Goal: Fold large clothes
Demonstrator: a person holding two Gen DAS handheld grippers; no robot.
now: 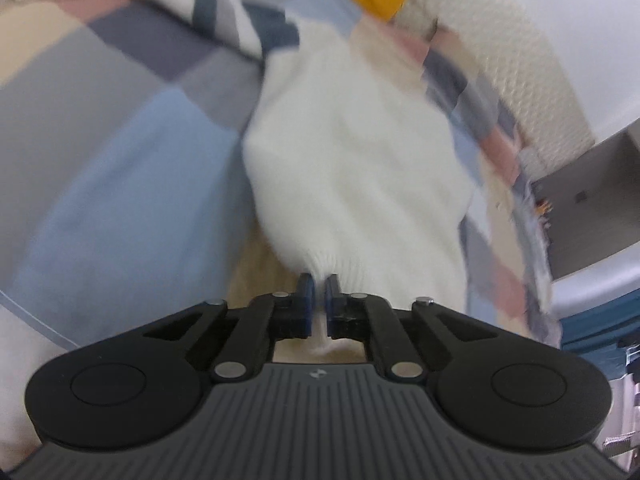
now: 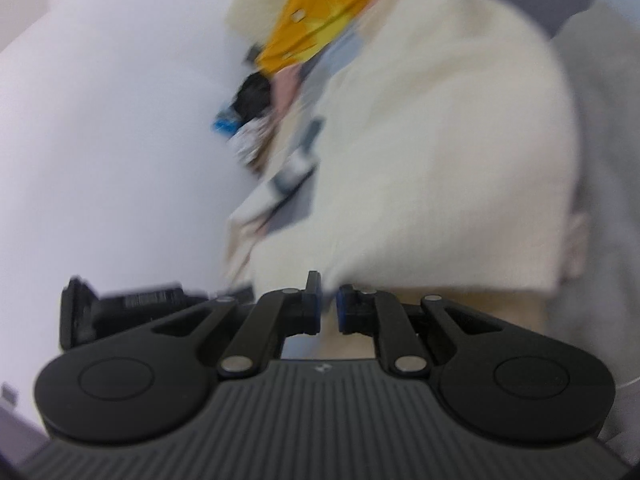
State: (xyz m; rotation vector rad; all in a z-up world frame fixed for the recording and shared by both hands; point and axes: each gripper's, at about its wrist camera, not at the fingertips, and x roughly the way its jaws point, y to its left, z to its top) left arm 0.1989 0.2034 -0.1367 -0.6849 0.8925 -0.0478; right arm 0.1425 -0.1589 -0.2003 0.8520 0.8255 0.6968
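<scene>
White knit sweater [image 1: 352,152] hem pinched in the closed left hand-held gripper [image 1: 319,284] and right hand-held gripper [image 2: 329,285]: lift both evenly, keeping the edge taut above the patchwork bedspread [image 1: 120,128].

A home bedroom. A bed spread with a patchwork quilt [image 1: 120,128] in blue, grey, pink and cream blocks fills the left wrist view; a cream textured cushion or headboard [image 1: 516,64] runs along plain white walls [image 2: 100,140]. Loose clothing lies on the quilt, including an orange garment [image 2: 320,12].
</scene>
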